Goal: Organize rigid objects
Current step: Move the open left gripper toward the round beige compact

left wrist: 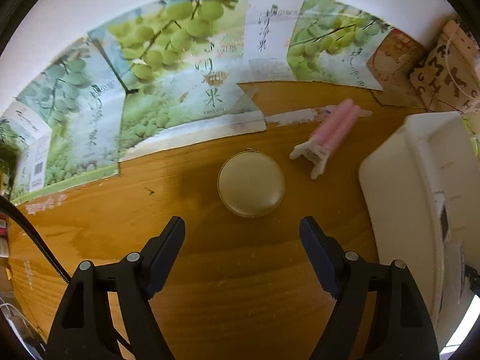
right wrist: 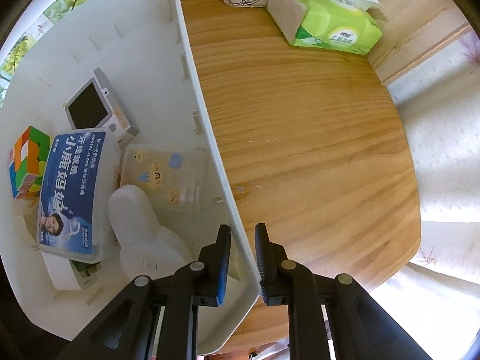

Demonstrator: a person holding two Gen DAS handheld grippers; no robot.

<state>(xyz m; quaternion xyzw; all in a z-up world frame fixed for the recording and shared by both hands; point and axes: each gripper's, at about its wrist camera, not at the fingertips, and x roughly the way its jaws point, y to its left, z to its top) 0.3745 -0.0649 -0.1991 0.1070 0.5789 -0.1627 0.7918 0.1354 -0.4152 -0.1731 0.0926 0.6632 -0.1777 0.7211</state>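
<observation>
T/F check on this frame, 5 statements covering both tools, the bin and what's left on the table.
1. The left tool is open with nothing between its fingers. True.
2. The round cream case already lies in the white bin. False: it sits on the wooden table, ahead of the left tool.
3. The right tool straddles the white bin's wall, one finger inside and one outside. True.
4. The pink and white clip is held by the left tool. False: it lies free on the table, beyond the case.
5. The bin holds a colour cube and a blue-labelled floss box. True.
</observation>
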